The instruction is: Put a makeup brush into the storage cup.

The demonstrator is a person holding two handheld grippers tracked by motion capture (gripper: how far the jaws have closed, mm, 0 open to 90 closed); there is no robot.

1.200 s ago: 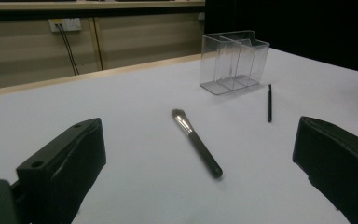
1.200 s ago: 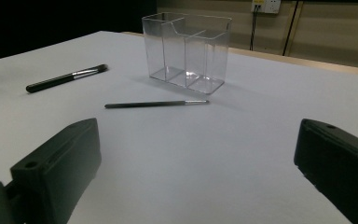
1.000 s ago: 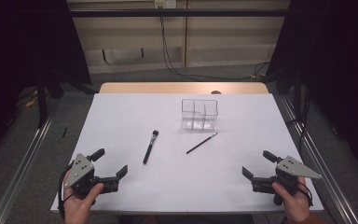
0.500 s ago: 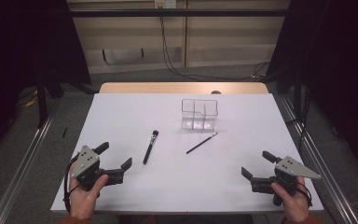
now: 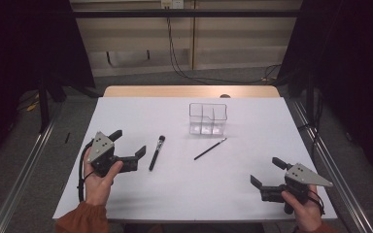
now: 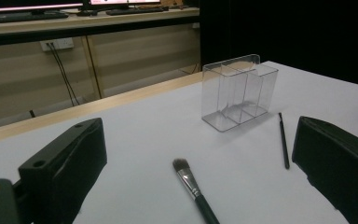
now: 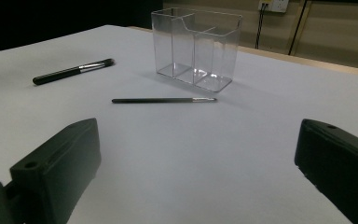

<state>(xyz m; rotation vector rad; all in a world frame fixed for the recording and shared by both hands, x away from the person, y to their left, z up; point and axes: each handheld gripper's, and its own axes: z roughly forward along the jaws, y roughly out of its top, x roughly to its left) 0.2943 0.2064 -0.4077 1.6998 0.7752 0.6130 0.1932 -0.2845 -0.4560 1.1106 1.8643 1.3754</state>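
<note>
The left gripper (image 5: pixel 130 145), jaws wide open and empty, had moved up close to the fat black makeup brush (image 5: pixel 156 152) on the white table (image 5: pixel 252 126), ready to grab it, while the right gripper (image 5: pixel 267 174) waited open, holding nothing.

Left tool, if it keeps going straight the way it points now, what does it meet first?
Most likely the thick black makeup brush lying between the open left tool's jaws; the clear plastic compartment box stands farther on.
</note>
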